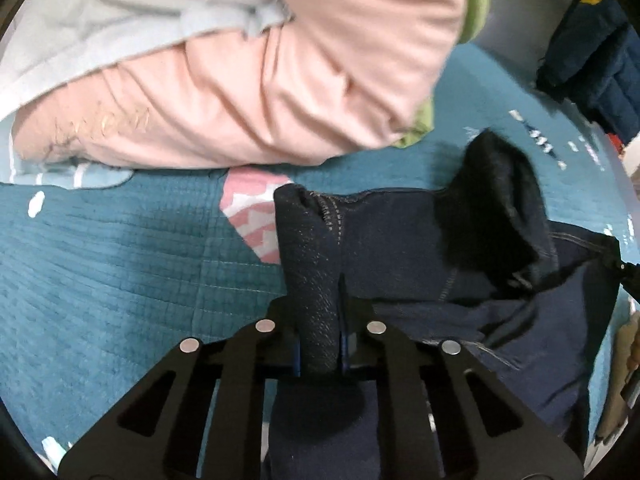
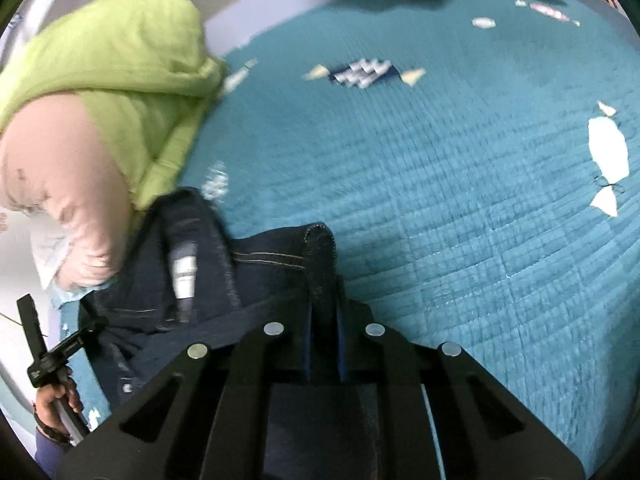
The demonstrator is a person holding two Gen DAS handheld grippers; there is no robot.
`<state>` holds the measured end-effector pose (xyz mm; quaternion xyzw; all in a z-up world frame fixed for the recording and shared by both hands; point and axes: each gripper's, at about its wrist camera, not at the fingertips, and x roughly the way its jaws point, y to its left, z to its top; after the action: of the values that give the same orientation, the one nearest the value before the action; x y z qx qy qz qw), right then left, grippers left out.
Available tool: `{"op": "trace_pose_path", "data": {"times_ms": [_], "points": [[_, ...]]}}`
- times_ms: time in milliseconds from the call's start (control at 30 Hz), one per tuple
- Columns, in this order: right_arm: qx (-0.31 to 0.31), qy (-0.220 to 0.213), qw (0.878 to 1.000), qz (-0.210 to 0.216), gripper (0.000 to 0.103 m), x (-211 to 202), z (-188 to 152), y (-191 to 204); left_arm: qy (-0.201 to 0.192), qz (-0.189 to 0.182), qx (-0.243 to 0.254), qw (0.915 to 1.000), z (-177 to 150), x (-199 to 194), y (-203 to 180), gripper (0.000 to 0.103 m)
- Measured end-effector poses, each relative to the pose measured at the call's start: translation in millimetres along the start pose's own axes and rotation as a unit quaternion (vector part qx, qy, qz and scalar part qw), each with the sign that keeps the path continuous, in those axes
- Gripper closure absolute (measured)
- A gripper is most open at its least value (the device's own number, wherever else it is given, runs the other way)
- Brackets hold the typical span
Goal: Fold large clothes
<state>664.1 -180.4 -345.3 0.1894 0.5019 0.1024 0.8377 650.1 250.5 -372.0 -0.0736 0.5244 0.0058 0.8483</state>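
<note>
Dark jeans (image 1: 400, 240) being clamped at waistband corners: left gripper (image 1: 320, 320) and right gripper (image 2: 323, 312) each closed on denim fold, above teal quilt (image 2: 440, 160).

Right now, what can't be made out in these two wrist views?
- Jeans, left wrist view: lower part hidden behind the left tool; overall shape and length unclear.
- Jeans label, right wrist view: blurred, text unreadable.
- Pink garment, left wrist view: print motion-blurred; top cut off by the frame edge.
- Green garment, right wrist view: partly under the pink one, type unclear.
- Dark clothes, left wrist view: cut off by the fisheye edge.
</note>
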Motion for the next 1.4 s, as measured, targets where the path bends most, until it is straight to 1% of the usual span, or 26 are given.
{"op": "trace_pose_path", "data": {"times_ms": [67,167,300,467,567,633,700,767,833,867,900,933,967,1033,1100,1167,1200,1233,1267,1300,1333,1400], "points": [[-0.007,-0.011,1.0,0.009,0.095,-15.9,-3.8,9.1,-0.013,-0.015,-0.005,0.9998,-2.2,-17.9,1.4,0.091],[-0.023,-0.028,0.999,0.02,0.095,-40.6,-14.2,23.2,-0.033,-0.027,-0.007,0.9991,-9.3,-48.3,0.8,0.092],[-0.04,-0.05,0.997,0.032,0.095,-76.5,-34.6,36.3,-0.057,-0.035,0.0,0.9978,-31.4,-86.6,6.2,0.092],[-0.043,-0.056,0.996,0.049,0.095,-125.1,-70.0,38.3,-0.083,-0.042,0.009,0.9956,-71.5,-138.5,4.4,0.092],[-0.043,-0.051,0.996,0.053,0.094,-153.5,-97.3,34.0,-0.091,-0.043,0.017,0.9948,-103.7,-157.8,-2.8,0.092],[-0.038,-0.044,0.997,0.055,0.094,-173.3,-121.0,26.5,-0.085,-0.048,0.02,0.995,-133.0,-171.2,-2.2,0.092],[-0.038,-0.03,0.997,0.053,0.094,-188.7,-148.9,18.9,-0.08,-0.044,0.038,0.9951,-158.8,-179.1,-1.9,0.092],[-0.036,-0.012,0.998,0.047,0.094,-198.2,-173.4,12.4,-0.073,-0.052,0.034,0.9954,-187.3,-188.2,0.4,0.092],[-0.041,0.009,0.998,0.036,0.094,-205.9,-202.6,6.0,-0.057,-0.062,0.03,0.996,-214.2,-190.4,6.3,0.092],[-0.038,0.024,0.999,0.031,0.093,-208.4,-217.5,1.3,-0.051,-0.064,0.029,0.9962,-230.6,-192.7,9.0,0.092],[-0.031,0.04,0.998,0.029,0.093,-210.6,-232.8,-5.1,-0.037,-0.07,0.029,0.9964,-246.2,-191.7,10.8,0.091],[-0.027,0.055,0.998,0.027,0.093,-209.1,-243.8,-10.0,-0.029,-0.073,0.031,0.9965,-257.3,-191.2,11.6,0.09],[-0.024,0.075,0.997,0.017,0.092,-205.5,-258.4,-15.7,-0.018,-0.074,0.033,0.9965,-273.9,-190.1,13.3,0.089],[-0.018,0.1,0.995,-0.005,0.089,-198.2,-279.9,-23.2,0.005,-0.077,0.027,0.9967,-299.4,-185.6,19.4,0.088],[0.004,0.12,0.993,-0.021,0.083,-194.3,-297.2,-36.4,0.021,-0.08,0.023,0.9963,-314.8,-182.2,24.5,0.08],[0.01,0.134,0.991,-0.019,0.082,-193.6,-310.3,-42.1,0.033,-0.083,0.027,0.9956,-328.2,-180.4,26.1,0.075],[0.011,0.135,0.99,-0.027,0.082,-195.3,-316.3,-43.8,0.04,-0.079,0.03,0.9956,-334.0,-180.0,26.4,0.068],[0.009,0.135,0.99,-0.034,0.082,-197.4,-318.1,-43.4,0.04,-0.074,0.029,0.9961,-336.6,-181.2,27.3,0.063],[0.008,0.138,0.99,-0.036,0.082,-200.6,-319.7,-43.6,0.035,-0.071,0.026,0.9965,-340.5,-185.3,30.0,0.05],[0.01,0.139,0.99,-0.031,0.082,-205.9,-321.2,-44.5,0.027,-0.07,0.02,0.997,-343.4,-190.7,33.9,0.04],[0.009,0.138,0.99,-0.03,0.082,-209.9,-322.1,-45.3,0.022,-0.068,0.013,0.9973,-344.6,-195.7,38.1,0.038],[-0.009,0.134,0.99,-0.042,0.082,-223.9,-321.3,-40.5,0.019,-0.067,-0.002,0.9976,-344.8,-208.7,46.9,0.038]]}}
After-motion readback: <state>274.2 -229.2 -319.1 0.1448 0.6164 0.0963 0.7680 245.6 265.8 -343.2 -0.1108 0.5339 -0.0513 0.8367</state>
